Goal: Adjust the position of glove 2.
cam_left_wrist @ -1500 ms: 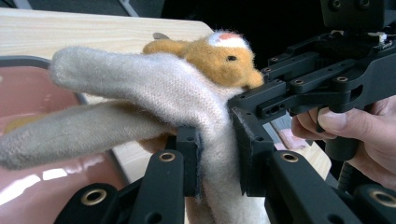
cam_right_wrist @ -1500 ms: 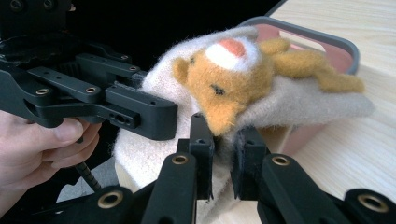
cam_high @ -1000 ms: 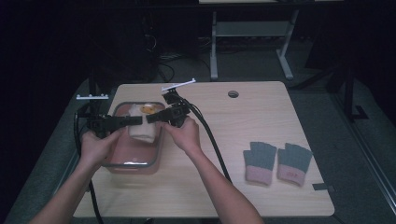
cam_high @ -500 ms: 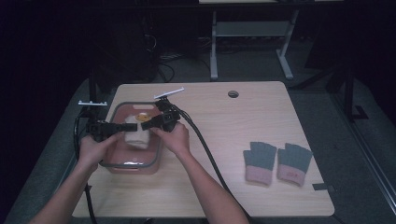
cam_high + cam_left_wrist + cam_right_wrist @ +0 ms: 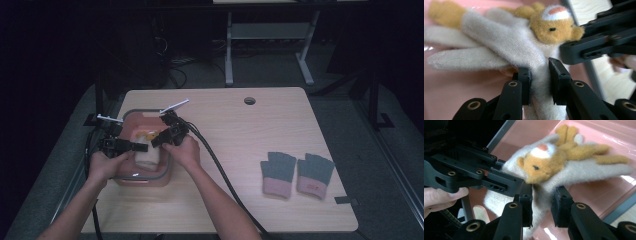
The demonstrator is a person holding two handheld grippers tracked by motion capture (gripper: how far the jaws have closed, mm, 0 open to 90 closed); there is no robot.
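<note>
Holding the cream bear glove (image 5: 506, 47) clamped between both the left gripper (image 5: 539, 82) and right gripper (image 5: 542, 203) fingers over the pink container (image 5: 131, 179), we judge it nearly placed, with only lowering and release left.

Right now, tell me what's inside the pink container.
Inside the pink container hangs a cream glove with a plush bear on it, pinched by the left gripper and right gripper. The glove hides the container floor beneath it.
</note>
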